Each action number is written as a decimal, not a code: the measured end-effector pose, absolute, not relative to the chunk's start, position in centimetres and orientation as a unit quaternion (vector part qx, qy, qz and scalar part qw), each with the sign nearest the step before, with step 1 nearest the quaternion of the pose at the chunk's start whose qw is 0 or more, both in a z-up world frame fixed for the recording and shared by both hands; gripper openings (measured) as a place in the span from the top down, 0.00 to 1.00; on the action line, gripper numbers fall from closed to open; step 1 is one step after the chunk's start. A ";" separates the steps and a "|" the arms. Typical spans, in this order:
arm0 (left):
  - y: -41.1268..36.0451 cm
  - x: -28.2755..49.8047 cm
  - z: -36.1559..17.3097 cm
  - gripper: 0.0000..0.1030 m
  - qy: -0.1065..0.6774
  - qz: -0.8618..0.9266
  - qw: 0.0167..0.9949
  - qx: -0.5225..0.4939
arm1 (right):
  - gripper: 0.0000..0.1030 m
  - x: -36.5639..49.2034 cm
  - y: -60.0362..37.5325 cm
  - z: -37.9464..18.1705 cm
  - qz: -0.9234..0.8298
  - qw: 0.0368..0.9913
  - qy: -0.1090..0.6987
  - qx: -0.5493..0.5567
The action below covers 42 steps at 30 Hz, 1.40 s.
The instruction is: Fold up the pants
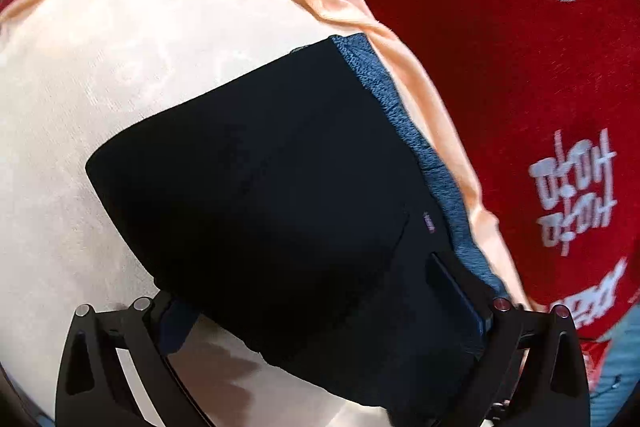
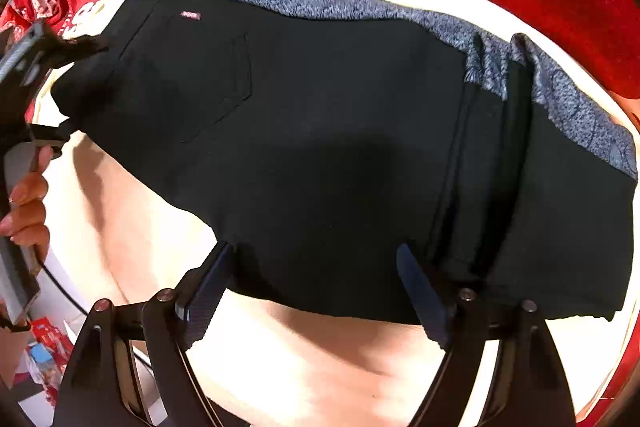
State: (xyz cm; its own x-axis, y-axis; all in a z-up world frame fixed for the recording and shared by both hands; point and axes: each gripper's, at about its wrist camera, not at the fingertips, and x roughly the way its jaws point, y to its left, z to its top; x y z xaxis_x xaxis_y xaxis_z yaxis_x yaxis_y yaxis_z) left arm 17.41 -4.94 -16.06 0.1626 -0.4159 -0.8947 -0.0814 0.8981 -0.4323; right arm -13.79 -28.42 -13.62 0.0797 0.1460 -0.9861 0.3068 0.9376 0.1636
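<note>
the black pants (image 1: 260, 187) lie folded into a thick bundle on a pale peach cloth (image 1: 100, 67), and this cloth is spread over a red blanket (image 1: 500, 87) with white letters on it. along the far edge of the bundle a strip of blue fleecy lining (image 2: 320, 1) shows, and near one end there is a back pocket (image 2: 216, 83) with a small pink label (image 2: 190, 15) above it.

the left gripper (image 1: 324, 311) is low at the near edge of the bundle with its fingers wide apart, one on each side of the fabric, not pinching it (the right finger seems to lie just against the cloth, but i cannot tell for sure). the right gripper (image 2: 316, 283) stands the same way at the long near edge, its two blue-padded fingers (image 2: 204, 291) spread wide and the fabric edge between them. in the right wrist view the other gripper is seen at the pocket end, with the person's hand (image 2: 28, 207) holding its handle. some red and white packages (image 2: 44, 343) lie low at the left side.
</note>
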 end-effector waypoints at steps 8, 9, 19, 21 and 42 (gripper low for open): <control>-10.5 14.9 -12.6 0.64 0.572 -0.100 0.812 0.055 | 0.17 -8.1 -31.9 -7.0 -0.030 0.736 0.635 0.231; -11.5 14.0 -12.2 0.64 0.551 -0.106 0.822 0.097 | 0.17 -6.3 -32.2 -6.0 -0.016 0.738 0.630 0.242; -17.1 8.1 -11.2 0.64 0.429 -0.157 0.840 0.291 | 0.12 7.5 -22.8 -5.6 0.150 0.667 0.696 0.219; -17.4 7.9 -11.2 0.64 0.426 -0.158 0.840 0.296 | 0.12 9.1 -20.4 -6.3 0.163 0.656 0.713 0.186; -25.4 1.5 -2.1 0.64 0.353 -0.273 0.843 0.302 | 0.82 0.7 -29.6 -2.5 0.174 0.694 0.640 0.278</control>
State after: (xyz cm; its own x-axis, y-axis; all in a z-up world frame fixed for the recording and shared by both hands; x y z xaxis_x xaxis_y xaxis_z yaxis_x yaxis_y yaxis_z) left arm 1.47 -25.39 -2.07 0.6021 -0.2471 -0.7592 0.6731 0.6685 0.3162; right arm 0.67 -29.58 -2.49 0.1191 0.5981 -0.7925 0.1150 0.7845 0.6093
